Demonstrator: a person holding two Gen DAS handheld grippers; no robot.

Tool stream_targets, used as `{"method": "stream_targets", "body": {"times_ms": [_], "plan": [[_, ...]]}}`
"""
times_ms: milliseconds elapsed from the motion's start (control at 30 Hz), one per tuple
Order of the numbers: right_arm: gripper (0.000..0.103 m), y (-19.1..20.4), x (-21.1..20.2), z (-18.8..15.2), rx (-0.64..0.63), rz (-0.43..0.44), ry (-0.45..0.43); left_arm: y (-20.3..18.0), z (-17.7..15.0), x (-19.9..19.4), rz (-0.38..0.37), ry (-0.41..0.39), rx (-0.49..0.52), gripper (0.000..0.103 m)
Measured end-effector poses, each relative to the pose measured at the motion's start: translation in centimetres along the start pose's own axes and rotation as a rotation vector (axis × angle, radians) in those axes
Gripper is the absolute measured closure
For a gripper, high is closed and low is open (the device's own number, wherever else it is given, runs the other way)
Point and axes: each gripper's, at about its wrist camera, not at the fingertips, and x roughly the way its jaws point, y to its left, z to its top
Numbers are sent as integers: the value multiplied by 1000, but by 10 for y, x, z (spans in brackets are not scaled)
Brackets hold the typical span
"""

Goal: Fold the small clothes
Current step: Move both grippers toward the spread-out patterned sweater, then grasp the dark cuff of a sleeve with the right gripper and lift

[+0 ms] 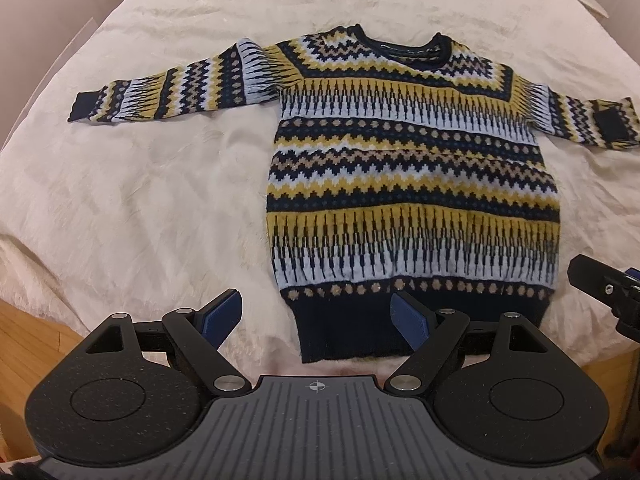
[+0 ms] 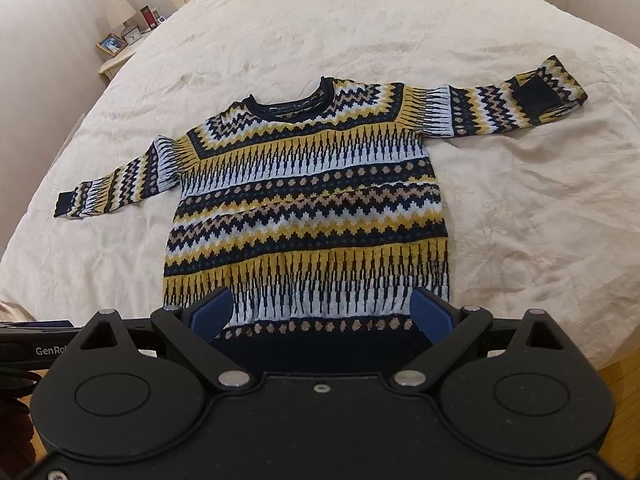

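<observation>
1. bedroom, with a nightstand [image 2: 120,54] in the far corner carrying a lamp [image 2: 120,10]; the bed [image 1: 140,200] under its cream cover takes up nearly everything i can see.
2. the sweater [image 1: 412,184] lies flat on the bed, face up, neck away from me, both sleeves spread out sideways and its dark hem [image 1: 400,332] nearest the rig.
3. my right gripper [image 2: 322,312] hangs above the hem band, jaws spread wide, nothing between them.
4. my left gripper [image 1: 318,316] is likewise released and empty, over the hem's left corner.
5. risk as i judge it: the knit is thick and the cover soft, so a low pinch could catch the bed cover along with the hem, or take only the top layer and drag the sweater crooked.
</observation>
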Motion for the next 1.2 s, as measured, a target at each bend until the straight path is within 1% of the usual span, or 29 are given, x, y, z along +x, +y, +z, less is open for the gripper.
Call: {"method": "stream_targets", "body": {"times_ms": [400,533,667,700,800,900,1000,1067,1100,1133,1200], "plan": [[8,3,36,31,14,4,58,-1,40,29,-5,54,11,22],[13,4,51,44,15,13,70,2,57,37,-18,46,4,22],[15,3,67,61,18,23,70,6,81,43,-47,-4,-18,24],[16,3,71,66,16,23,65,7,87,43,-53,-26,-23,24],[22,4,83,80,4,21,48,7,104,44,-67,-125,-21,25],[27,4,94,93,-26,4,19,3,117,46,-76,-216,11,25],[31,7,102,103,-81,-34,-20,-1,127,52,-127,-290,67,25],[32,10,106,109,-124,-51,-46,-3,133,60,-182,-309,96,25],[34,12,108,112,-150,-57,-55,-4,136,63,-210,-310,102,25],[38,13,111,115,-174,-60,-57,-5,139,67,-233,-307,100,25],[40,14,117,122,-208,-66,-58,-5,146,77,-262,-298,82,25]]}}
